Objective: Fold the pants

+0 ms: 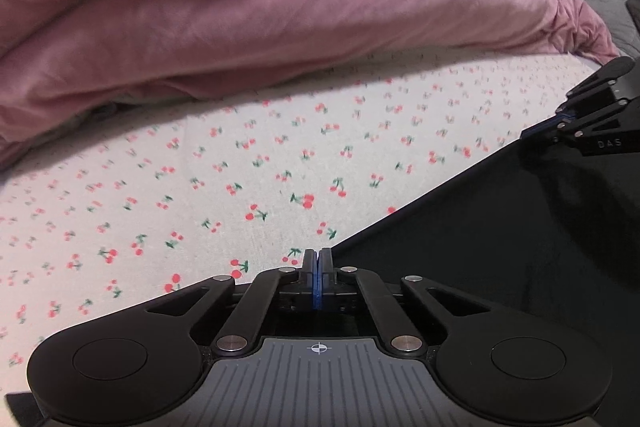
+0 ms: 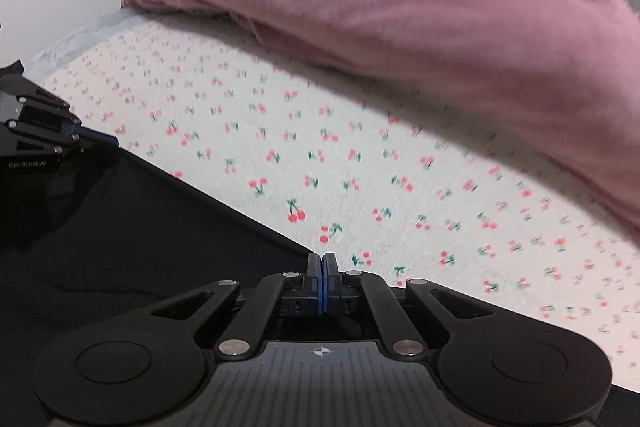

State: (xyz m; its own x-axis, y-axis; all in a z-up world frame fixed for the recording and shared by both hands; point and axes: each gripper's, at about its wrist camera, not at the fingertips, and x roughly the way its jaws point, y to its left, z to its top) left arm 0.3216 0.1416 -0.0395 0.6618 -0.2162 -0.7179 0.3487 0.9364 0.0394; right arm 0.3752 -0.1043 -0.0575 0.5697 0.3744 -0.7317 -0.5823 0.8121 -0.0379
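Stretching taut between tongs: black pants [image 1: 500, 247]

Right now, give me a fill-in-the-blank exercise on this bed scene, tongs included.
1. The bedsheet is printed with small red ____.
2. The bulky bedding piled beyond the sheet is ____ in colour.
3. Both the left tongs and the right tongs have their jaws ____.
4. The pants, whose straight edge runs between the two tongs, are ____ in colour.

Missing words: cherries; pink; shut; black
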